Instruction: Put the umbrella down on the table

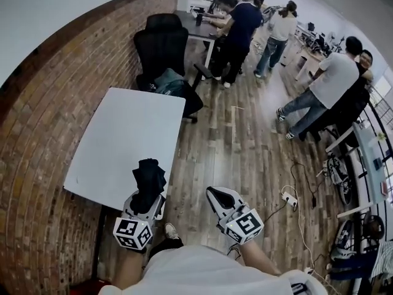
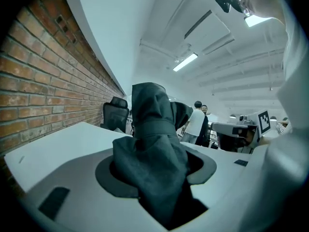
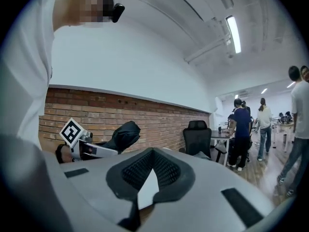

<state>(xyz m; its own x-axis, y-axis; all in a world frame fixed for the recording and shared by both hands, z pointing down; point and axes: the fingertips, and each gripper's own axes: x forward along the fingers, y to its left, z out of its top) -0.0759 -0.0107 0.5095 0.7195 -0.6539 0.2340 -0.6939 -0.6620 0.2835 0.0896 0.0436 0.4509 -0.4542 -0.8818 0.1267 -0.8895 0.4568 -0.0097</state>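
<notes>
A folded black umbrella (image 1: 150,177) stands up out of my left gripper (image 1: 147,198), which is shut on its lower part, over the near edge of the white table (image 1: 123,134). In the left gripper view the dark umbrella fabric (image 2: 153,144) fills the gap between the jaws of the left gripper (image 2: 154,174). My right gripper (image 1: 213,193) is held over the wooden floor to the right of the table, shut with nothing in it. In the right gripper view the jaws of the right gripper (image 3: 150,154) meet at the tips, and the umbrella (image 3: 123,134) shows to the left.
A brick wall (image 1: 43,115) runs along the table's left side. A black office chair (image 1: 161,45) with a bag (image 1: 171,82) stands at the table's far end. Several people (image 1: 239,26) stand further off. Cables and a power strip (image 1: 288,197) lie on the floor at right.
</notes>
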